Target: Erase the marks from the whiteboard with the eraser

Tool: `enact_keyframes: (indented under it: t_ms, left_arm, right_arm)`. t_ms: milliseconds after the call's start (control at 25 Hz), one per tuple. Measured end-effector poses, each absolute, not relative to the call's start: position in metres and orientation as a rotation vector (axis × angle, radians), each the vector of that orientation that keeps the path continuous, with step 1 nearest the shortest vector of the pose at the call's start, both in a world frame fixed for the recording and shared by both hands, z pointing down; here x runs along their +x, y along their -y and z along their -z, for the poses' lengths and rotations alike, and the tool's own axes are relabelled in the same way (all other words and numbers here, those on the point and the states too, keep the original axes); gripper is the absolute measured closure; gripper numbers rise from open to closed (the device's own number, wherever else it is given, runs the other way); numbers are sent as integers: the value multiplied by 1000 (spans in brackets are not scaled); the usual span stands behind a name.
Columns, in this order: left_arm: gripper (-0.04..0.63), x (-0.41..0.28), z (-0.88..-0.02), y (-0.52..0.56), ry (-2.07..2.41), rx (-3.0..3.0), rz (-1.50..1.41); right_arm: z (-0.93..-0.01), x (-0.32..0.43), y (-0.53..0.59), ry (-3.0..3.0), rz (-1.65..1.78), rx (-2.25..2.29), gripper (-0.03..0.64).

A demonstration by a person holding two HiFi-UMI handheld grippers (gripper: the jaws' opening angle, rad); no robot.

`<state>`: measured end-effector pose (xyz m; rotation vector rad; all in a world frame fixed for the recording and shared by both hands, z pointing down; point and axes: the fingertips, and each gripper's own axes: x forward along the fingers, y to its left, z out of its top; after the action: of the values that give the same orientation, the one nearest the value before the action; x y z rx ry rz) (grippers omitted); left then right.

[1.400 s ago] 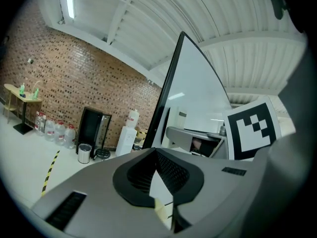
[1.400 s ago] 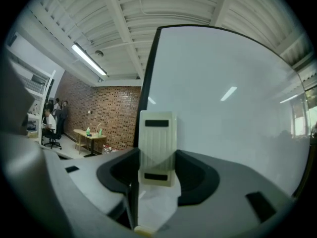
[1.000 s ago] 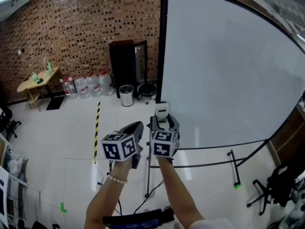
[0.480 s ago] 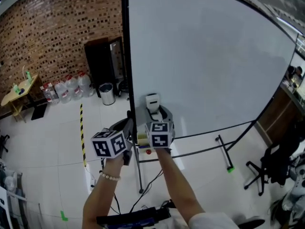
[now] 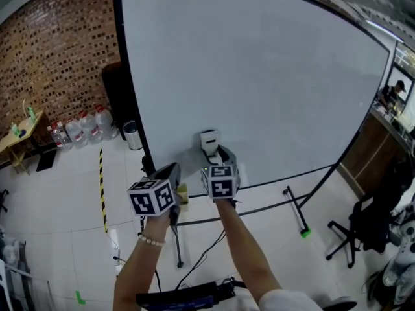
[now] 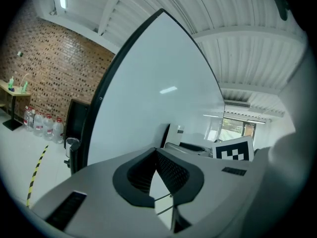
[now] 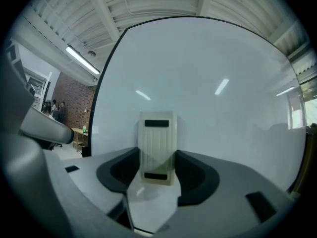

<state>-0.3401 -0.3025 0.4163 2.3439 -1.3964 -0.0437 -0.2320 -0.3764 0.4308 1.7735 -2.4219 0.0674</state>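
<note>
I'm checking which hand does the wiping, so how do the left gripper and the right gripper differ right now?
The right gripper has its jaws shut on the pale eraser; the left gripper has its jaws together on nothing. The right gripper faces the lower part of the whiteboard squarely; the left gripper sits lower and further left, seeing the board at a slant. Both have the same grey build.

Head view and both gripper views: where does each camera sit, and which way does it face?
Head view: on the person's head, facing down at the whiteboard; both forearms, left gripper and right gripper show.
Left gripper view: on that gripper, looking obliquely along the whiteboard; its shut, empty jaws show.
Right gripper view: on that gripper, facing the whiteboard squarely; its jaws grip the eraser.
Shared by head and right gripper views: the eraser.
</note>
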Motion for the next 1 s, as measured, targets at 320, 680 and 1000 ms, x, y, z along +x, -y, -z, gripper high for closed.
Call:
enact_keyframes:
  t_ms: [320, 680, 1000]
  left_arm:
    - [607, -241, -418, 310, 1414, 2339, 46]
    - [607, -114, -427, 311, 1418, 2337, 27]
    - [607, -36, -420, 323, 1417, 2340, 27]
  right_arm:
    - [-435, -118, 391, 2410, -62, 1776, 364]
    - [-437, 6, 406, 2419, -32, 1736, 364]
    - [-440, 80, 422, 2416, -44, 1720, 364]
